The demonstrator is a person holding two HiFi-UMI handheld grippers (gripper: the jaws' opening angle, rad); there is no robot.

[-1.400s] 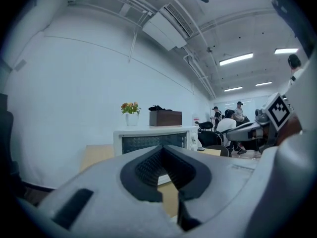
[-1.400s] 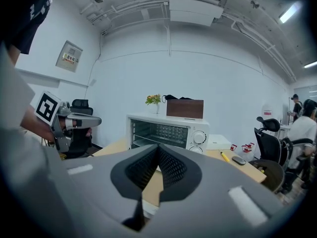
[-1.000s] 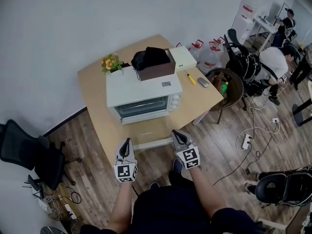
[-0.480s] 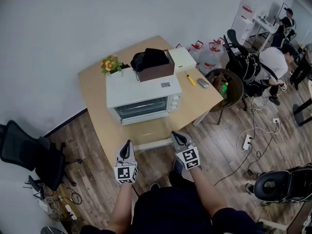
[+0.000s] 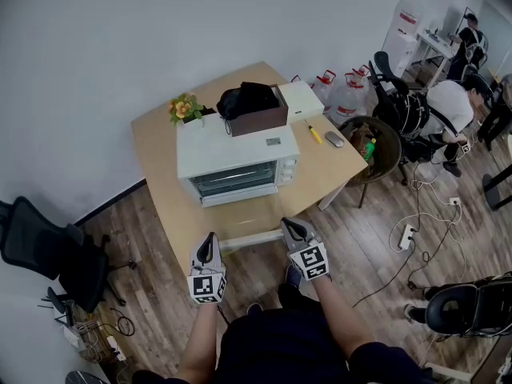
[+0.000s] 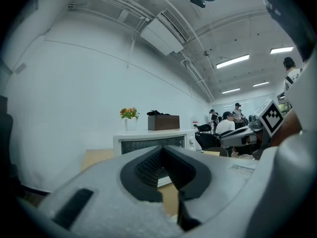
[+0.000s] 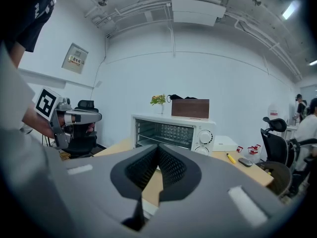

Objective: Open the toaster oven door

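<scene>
A white toaster oven [image 5: 237,166] stands on the light wooden table [image 5: 160,182], its glass door upright and closed, two knobs at its right end. My left gripper [image 5: 210,240] hovers at the table's near edge, well short of the oven, jaws together and empty. My right gripper [image 5: 289,226] is level with it at the near right, also shut on nothing. In the left gripper view the oven [image 6: 153,142] shows beyond the closed gripper [image 6: 163,158]. The right gripper view has the oven [image 7: 173,132] ahead of the closed gripper [image 7: 157,156].
On the oven sit a brown box [image 5: 259,117] holding a black bag and a flower pot [image 5: 186,106]. A white box [image 5: 302,96], a yellow screwdriver [image 5: 314,132] and a grey item [image 5: 334,138] lie on the table's right. Black chair [image 5: 48,250] at left; seated person [image 5: 448,102], cables at right.
</scene>
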